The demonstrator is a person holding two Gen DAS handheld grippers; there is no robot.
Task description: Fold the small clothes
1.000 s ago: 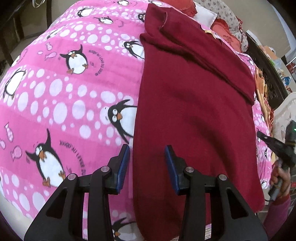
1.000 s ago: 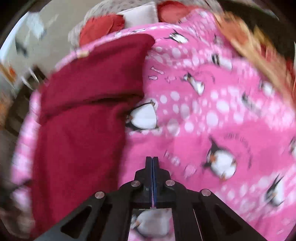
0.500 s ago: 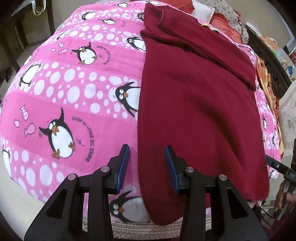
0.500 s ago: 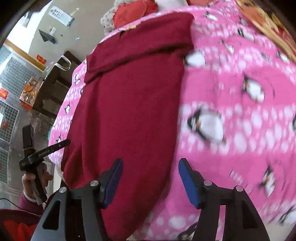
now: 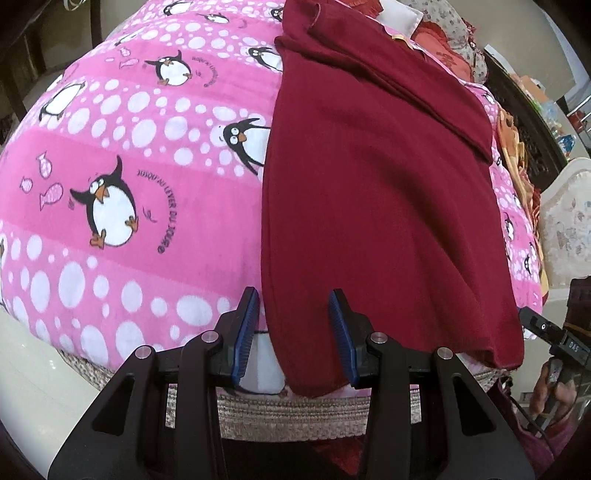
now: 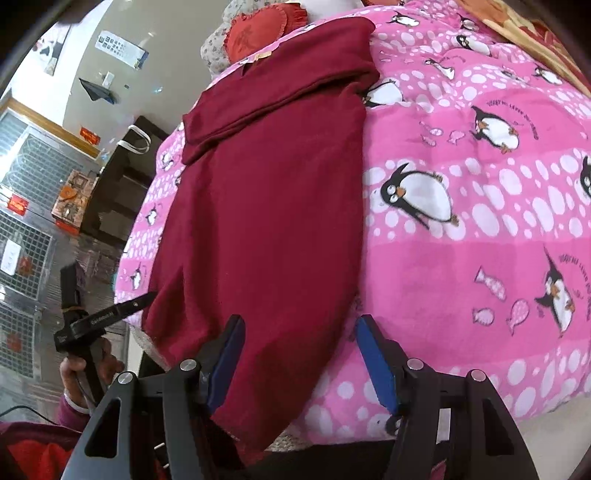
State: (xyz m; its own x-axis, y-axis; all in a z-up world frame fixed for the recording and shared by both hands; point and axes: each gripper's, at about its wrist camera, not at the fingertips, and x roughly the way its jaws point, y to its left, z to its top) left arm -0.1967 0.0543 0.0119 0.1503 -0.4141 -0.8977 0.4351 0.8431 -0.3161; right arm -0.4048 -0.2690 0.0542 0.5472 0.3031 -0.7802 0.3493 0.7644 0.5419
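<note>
Both tongs stood apart and clamped on nothing. Seen from the left wrist, the left tongs (image 5: 291, 332) hung at the bottom centre of the frame, over the near left corner of the dark red garment (image 5: 369, 192), their pads clear of the cloth. That garment lay lengthwise on the pink penguin blanket (image 5: 129, 166) covering the bed, narrowed to a long strip with a sleeve laid slantwise across its far end. At the lower right edge the right tongs (image 5: 532, 321) showed only in part.

From the right wrist, the right tongs (image 6: 299, 354) had just been opening, with the garment's near right corner (image 6: 266, 229) below their gap but not pinched. Judging by the lie of the cloth, the lengthwise folds looked done and the end-to-end fold remained. Cushions (image 6: 258, 33) sat beyond the far end; nothing blocked the near hem. At lower left, a hand (image 6: 88, 369) held the other tool.
</note>
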